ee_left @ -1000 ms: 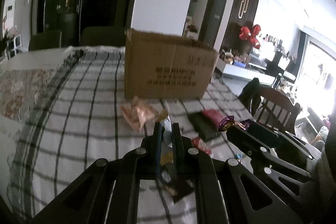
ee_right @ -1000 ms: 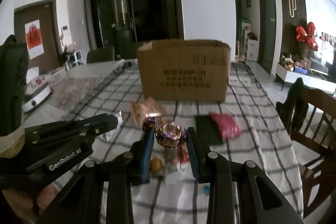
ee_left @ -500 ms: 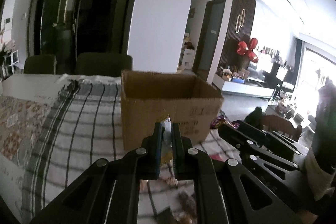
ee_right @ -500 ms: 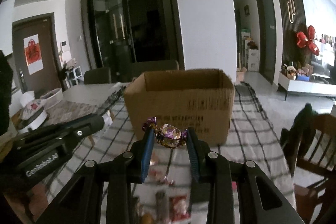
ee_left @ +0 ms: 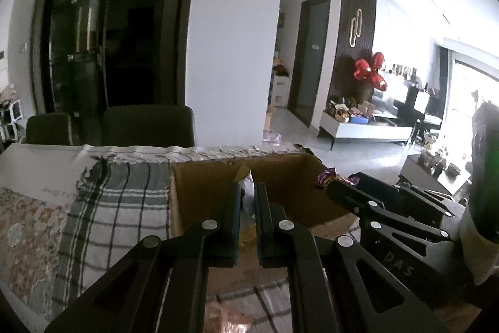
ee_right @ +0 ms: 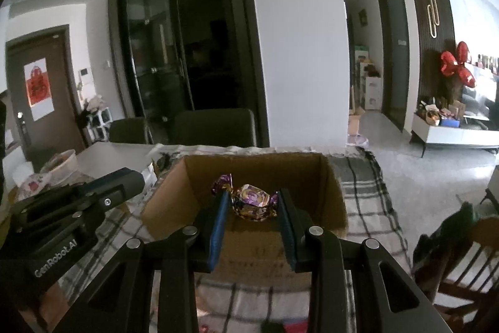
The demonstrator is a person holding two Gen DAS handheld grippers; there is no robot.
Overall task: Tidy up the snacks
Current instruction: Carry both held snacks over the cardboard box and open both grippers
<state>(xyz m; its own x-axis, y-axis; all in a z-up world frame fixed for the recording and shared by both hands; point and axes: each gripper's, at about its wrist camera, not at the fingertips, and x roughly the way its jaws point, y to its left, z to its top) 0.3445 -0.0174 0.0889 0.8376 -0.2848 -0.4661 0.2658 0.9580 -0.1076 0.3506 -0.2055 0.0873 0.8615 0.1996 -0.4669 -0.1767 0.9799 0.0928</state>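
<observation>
An open cardboard box (ee_left: pixel 199 189) (ee_right: pixel 330 192) stands on a checked tablecloth. My left gripper (ee_left: pixel 248 192) is shut on a thin pale snack packet (ee_left: pixel 248 202) and holds it over the box's open top. My right gripper (ee_right: pixel 253 197) is shut on a purple and gold wrapped candy (ee_right: pixel 253 201), also above the box opening. In the left wrist view the right gripper (ee_left: pixel 338 181) is at the box's right rim with the candy wrapper (ee_left: pixel 326 177) showing. In the right wrist view the left gripper's body (ee_right: pixel 103 195) is at the box's left.
The checked tablecloth (ee_left: pixel 118 208) (ee_right: pixel 365 202) covers the table. Dark chairs (ee_left: pixel 146 127) (ee_right: pixel 215 127) stand behind the far table edge. A wooden chair (ee_right: pixel 464 264) is at the right. A snack packet (ee_left: pixel 229 319) lies on the table below my left gripper.
Both grippers have risen from the table and moved forward with their snacks, from in front of the box to above its open top.
</observation>
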